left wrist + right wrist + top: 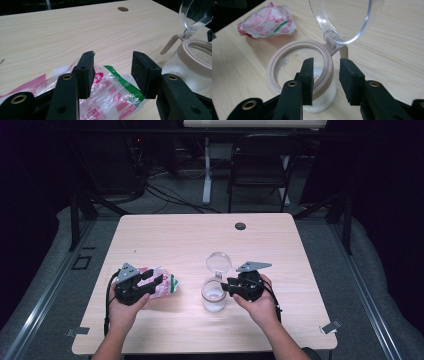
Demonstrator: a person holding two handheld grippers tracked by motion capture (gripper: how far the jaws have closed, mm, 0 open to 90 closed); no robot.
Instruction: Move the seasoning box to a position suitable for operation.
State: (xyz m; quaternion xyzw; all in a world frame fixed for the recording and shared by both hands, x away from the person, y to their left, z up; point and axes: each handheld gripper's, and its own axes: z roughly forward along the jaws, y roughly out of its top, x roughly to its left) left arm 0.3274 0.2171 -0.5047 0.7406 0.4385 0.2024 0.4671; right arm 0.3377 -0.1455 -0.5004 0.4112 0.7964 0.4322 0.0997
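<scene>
The left claw [112,72] was spread wide over the packet [110,100] on the table [190,235]; the right claw [325,80], parted, straddled the jar [299,75] rim. A square, centred closing was judged best.

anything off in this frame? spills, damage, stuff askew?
Nothing spilled or broken. The jar stands upright with its clear lid flipped open on the hinge; white powder dusts its inside. The crumpled snack bag lies flat under the open left gripper. The right gripper straddles the jar rim.
</scene>
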